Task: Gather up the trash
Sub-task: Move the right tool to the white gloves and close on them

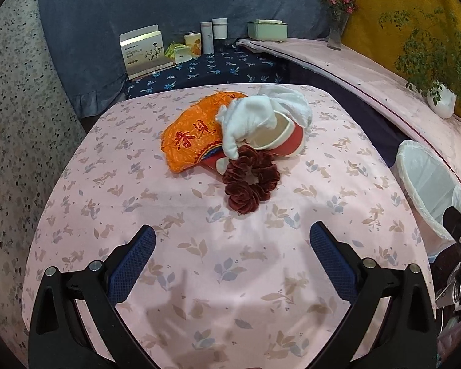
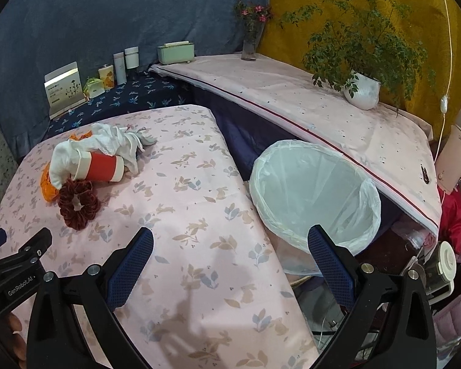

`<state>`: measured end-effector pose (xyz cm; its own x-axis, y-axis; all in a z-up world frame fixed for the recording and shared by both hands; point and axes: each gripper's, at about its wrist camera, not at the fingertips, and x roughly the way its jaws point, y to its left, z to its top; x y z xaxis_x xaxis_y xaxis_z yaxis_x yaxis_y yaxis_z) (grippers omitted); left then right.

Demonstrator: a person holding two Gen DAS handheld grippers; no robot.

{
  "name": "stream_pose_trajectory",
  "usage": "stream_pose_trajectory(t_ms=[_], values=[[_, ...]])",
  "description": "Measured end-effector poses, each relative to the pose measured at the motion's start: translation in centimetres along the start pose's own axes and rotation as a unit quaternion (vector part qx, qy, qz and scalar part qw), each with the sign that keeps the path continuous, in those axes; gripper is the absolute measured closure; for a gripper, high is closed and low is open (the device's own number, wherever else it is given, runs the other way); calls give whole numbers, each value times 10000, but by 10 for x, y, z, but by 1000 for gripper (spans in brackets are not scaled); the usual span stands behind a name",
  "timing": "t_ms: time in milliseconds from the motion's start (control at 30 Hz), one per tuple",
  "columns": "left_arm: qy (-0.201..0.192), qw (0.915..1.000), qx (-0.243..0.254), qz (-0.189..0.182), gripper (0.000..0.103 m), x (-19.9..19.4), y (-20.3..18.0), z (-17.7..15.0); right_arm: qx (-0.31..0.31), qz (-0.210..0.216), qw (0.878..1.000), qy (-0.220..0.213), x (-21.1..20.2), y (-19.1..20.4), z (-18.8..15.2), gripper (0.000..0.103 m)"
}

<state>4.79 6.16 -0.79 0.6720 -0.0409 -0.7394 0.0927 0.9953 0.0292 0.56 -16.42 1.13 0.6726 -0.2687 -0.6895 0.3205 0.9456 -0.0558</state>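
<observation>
Trash: a small heap is seen at the far middle of the table (image 1: 230,276), made up of a cup (image 2: 103,167), a wrapper (image 1: 189,133), a cloth (image 1: 249,120) and a scrunchie (image 1: 249,181), all touching.
Cup: red with a cream rim, paper-like, lying on its side; part of the cloth is stuffed into its mouth.
Cloth: white, soft, crumpled, draped over the cup and the wrapper.
Wrapper: orange, crinkled foil with red characters, flattened under the cloth.
Scrunchie: dark red velvet, a ruffled ring, lying just in front of the cup.
Bin (image 2: 315,196): round, lined with a thin white bag, set beside the table's right edge; nothing can be seen inside.
Table: covered by a pink cloth printed with leaves and rabbits.
Left gripper (image 1: 232,236): jaws spread wide, nothing between them, held over the table short of the heap.
Right gripper (image 2: 230,240): jaws spread wide, empty, held over the table's right edge near the bin.
Surroundings: a box (image 1: 143,50), jars and a tissue box (image 1: 267,29) are lined up on a dark floral shelf behind; a vase (image 2: 252,41) and a potted plant (image 2: 362,89) stand on a pink ledge.
</observation>
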Motion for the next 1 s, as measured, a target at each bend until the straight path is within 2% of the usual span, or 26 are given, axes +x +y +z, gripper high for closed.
stream_pose_trajectory(t_ms=[200,567,667,767,900,967,1000], values=[[-122,9999,-40,92,7,14,26,18,-208,34,9997,-87,15,32,15,7],[-43,9982,-175,-572,8,60,31,73,-292,250,9992,-87,42,61,42,7],[83,9966,-266,-770,13,72,30,82,-200,410,9989,-58,52,64,54,11],[102,9954,-272,-914,23,78,30,90,-87,631,9980,-10,61,69,67,17],[130,9930,-237,-1146,24,82,27,97,-73,826,9966,-12,73,82,82,26],[160,9911,-158,-1312,35,84,26,99,-133,975,9951,3,80,91,87,31],[183,9908,-103,-1334,45,85,24,99,-175,1033,9945,13,83,96,89,35]])
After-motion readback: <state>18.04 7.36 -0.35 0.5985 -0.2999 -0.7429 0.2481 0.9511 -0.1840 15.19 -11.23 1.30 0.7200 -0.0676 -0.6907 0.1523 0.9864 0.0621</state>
